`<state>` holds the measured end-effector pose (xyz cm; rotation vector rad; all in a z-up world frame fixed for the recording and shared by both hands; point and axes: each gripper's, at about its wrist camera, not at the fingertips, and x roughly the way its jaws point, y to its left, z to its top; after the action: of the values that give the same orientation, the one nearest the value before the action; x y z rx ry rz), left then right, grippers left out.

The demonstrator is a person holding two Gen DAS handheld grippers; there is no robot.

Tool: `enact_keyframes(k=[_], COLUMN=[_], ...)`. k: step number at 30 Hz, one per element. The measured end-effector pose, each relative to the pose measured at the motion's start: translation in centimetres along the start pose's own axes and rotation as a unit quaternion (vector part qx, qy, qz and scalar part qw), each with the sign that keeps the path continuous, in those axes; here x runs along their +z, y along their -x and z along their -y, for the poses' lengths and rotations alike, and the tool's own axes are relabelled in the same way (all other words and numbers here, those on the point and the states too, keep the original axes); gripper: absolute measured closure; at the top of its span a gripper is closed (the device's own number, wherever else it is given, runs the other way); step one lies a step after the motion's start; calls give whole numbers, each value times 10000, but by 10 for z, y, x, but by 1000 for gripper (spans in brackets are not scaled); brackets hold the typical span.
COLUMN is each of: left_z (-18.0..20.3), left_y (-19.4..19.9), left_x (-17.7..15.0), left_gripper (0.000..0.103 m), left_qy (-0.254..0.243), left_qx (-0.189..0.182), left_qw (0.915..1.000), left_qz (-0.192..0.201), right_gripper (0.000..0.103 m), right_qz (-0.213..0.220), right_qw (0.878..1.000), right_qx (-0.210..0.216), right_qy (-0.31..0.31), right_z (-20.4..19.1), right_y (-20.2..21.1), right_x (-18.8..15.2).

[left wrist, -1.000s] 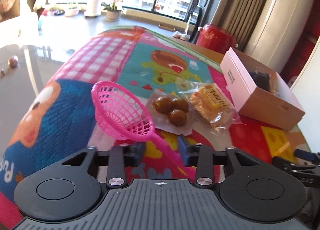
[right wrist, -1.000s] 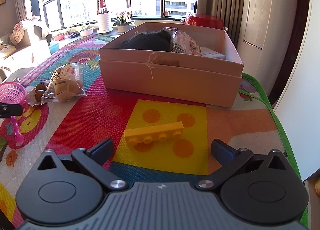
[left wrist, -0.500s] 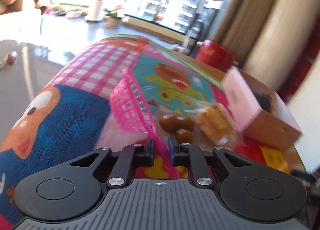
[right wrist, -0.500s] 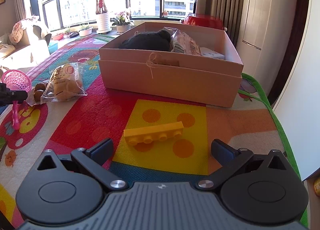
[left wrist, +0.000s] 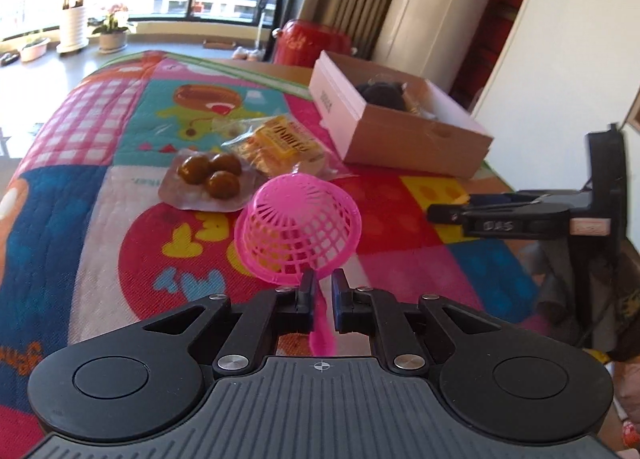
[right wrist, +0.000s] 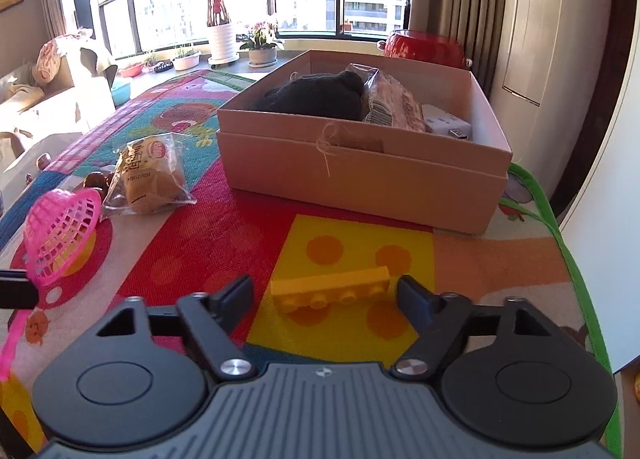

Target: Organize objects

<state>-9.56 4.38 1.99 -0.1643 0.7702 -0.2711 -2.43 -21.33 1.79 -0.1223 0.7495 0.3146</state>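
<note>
Since a second ago my left tool (left wrist: 321, 291) has clamped on the handle of the pink scoop (left wrist: 298, 233) and lifted it off the play mat (left wrist: 100, 195), so its mesh bowl now hangs at the centre of the left wrist view, mouth turned down and away from me. My right tool (right wrist: 325, 293) has crept forward and stands spread wide either side of the yellow brick (right wrist: 332, 291), not touching it. The scoop's long axis runs from my fingertips up the frame, bowl end leading toward the cardboard box (left wrist: 400, 139) at upper right. To carry it well, I'd hold the handle firmly near the bowl, keep it level over the snack packets (left wrist: 280, 143), and lower it bowl first into a free corner. The brick lies crosswise, its long axis left to right, so as I read it these fingers would close on its short ends.
</note>
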Motion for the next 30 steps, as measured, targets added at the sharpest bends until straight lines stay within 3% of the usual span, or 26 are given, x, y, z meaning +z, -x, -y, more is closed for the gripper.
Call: enact_keyframes(k=[7, 13, 17, 21, 30], left_z=[9, 28, 20, 21, 12], left_y=[-15, -2, -9, -12, 5], left_x=[8, 0, -3, 0, -7], left_gripper=[92, 87, 87, 87, 87], left_qy=[-113, -656, -425, -373, -81], left_qx=[319, 641, 746, 838, 1028], left_qw=[9994, 9957, 9958, 9953, 9942], left_qz=[-97, -136, -331, -301, -293], right_gripper=[40, 40, 40, 26, 14], right_qz=[262, 370, 253, 149, 254], right_qw=[9996, 9987, 9995, 9997, 9996], right_qx=[6, -102, -136, -165, -127], right_qy=[144, 327, 121, -118, 7], right_z=[-1, -1, 6, 14, 17], right_y=[33, 50, 39, 28, 26], right_x=[-8, -23, -24, -25, -36])
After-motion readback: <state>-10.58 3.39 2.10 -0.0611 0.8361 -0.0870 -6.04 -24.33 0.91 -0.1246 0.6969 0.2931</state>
